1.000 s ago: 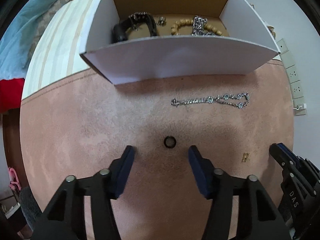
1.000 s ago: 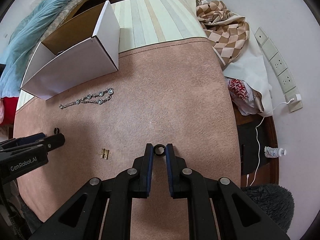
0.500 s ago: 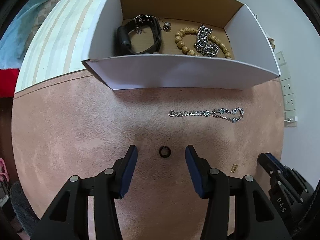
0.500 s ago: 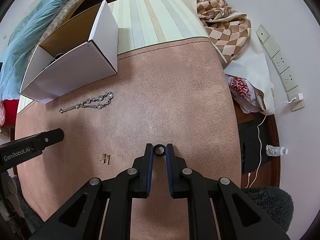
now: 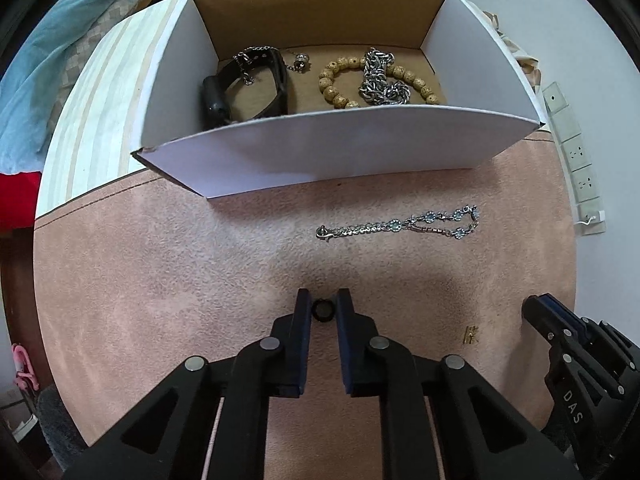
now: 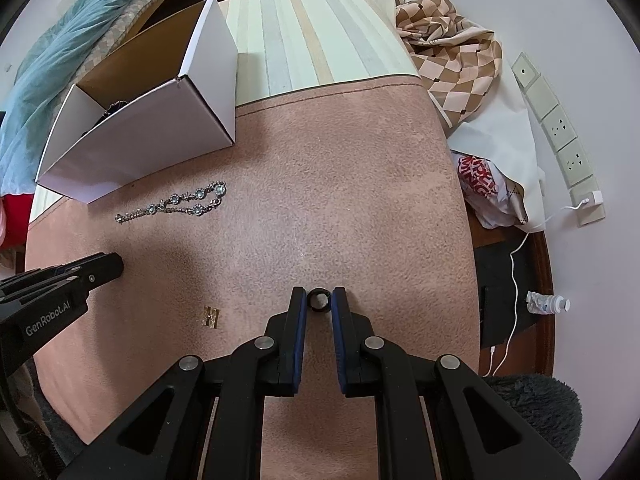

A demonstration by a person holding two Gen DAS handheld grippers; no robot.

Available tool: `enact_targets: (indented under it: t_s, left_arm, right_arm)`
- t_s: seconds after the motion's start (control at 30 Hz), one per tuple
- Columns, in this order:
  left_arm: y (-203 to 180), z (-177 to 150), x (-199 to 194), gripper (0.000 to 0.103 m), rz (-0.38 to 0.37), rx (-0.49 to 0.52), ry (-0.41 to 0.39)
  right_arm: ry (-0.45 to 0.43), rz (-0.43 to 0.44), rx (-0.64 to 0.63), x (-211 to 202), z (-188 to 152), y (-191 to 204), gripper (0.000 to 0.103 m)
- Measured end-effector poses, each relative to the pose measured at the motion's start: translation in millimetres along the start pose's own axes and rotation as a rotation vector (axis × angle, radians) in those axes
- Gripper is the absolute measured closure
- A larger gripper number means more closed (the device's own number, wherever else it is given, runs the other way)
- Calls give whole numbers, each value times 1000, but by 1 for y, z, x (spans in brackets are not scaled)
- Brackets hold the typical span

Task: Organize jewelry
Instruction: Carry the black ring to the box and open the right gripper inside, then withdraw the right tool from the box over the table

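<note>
Box contents [image 5: 332, 76] (bracelets) show from left only.

A table is covered by a soft pink mat [image 6: 360, 160]; past the mat lies a striped cloth [image 6: 304, 28]; a white cardboard box [image 5: 340, 152] sits across the line where the two meet; on the mat, near the box, a silver chain bracelet with pale blue stones [image 5: 400, 224] lies stretched out; a small gold clip [image 6: 211, 316] lies on the mat well apart from the bracelet; a checked brown cloth [image 6: 452, 48] is bunched at the far right corner.
</note>
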State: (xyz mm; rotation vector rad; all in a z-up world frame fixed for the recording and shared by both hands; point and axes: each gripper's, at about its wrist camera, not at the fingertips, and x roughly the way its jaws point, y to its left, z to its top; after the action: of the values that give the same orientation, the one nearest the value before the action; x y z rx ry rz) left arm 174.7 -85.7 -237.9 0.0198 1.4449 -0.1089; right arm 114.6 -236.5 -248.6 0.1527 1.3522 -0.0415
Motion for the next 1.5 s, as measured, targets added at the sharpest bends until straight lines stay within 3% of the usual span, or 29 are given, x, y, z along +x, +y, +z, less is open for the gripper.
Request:
enact_targets:
  t_s: [0.23, 0.4, 0.6, 0.67, 0.87, 1.17, 1.23, 1.3, 1.33, 1.4, 1.43, 1.47, 1.5]
  left_arm:
    - [21, -9, -10, 94, -50, -40, -28]
    - [28, -12, -46, 94, -96, -38, -103]
    - [47, 18, -103, 93, -156, -39, -212]
    - [52, 37, -104, 93, -159, -38, -227]
    - [76, 93, -97, 93, -121, -46, -213]
    - [86, 137, -60, 92, -67, -55, -132]
    - [85, 139, -61, 91, -61, -55, -135]
    - [87, 140, -64, 89, -51, -58, -146]
    - [87, 140, -66, 88, -50, -58, -151]
    - [89, 140, -70, 78, -32, -60, -158]
    - [90, 139, -73, 60, -21, -62, -167]
    - [92, 138, -76, 35, -12, -69, -178]
    - [95, 135, -79, 26, -2, -81, -193]
  right_arm:
    - [3, 47, 45, -8, -2, -10, 90]
    - [-61, 122, 47, -41, 5, -7, 90]
    - [-152, 230, 6, -94, 50, 18, 90]
    - [-165, 247, -24, -102, 74, 32, 90]
    - [-121, 206, -89, -75, 140, 73, 90]
    - [-78, 164, -158, -38, 187, 96, 89]
    - [-75, 158, -161, -37, 190, 96, 84]
    - [-87, 148, -157, -39, 192, 93, 64]
    - [-89, 152, -152, -39, 192, 92, 61]
    - [-93, 154, -140, -41, 192, 88, 60]
    - [-99, 149, -136, -44, 191, 86, 60]
    - [-106, 139, -129, -46, 190, 84, 59]
    - [-112, 127, -129, -49, 188, 82, 56]
